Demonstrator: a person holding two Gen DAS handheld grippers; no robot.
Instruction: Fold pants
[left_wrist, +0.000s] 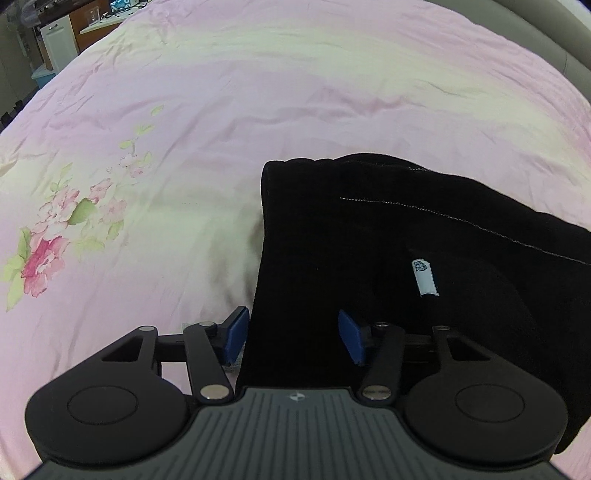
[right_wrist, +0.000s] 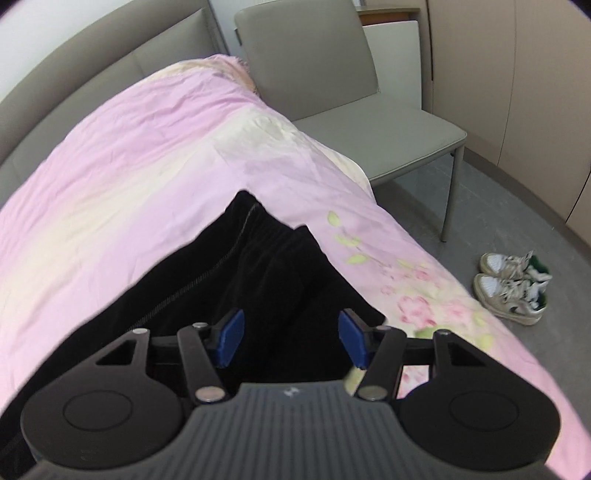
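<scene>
- The black pants (left_wrist: 388, 240) are lying folded on the pink floral bedspread (left_wrist: 184, 110).
- The left gripper (left_wrist: 293, 336) is hovering spread apart over their edge, gripping nothing.
- The right gripper (right_wrist: 291, 338) is likewise gaping above the pants (right_wrist: 258, 258), empty.

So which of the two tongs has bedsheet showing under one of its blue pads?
The left tongs: their left pad sits over the pink bedsheet, beside the black pants. The right tongs hover over pants only.

Both wrist views look steeply down (close) on pants (left_wrist: 388, 236).
</scene>
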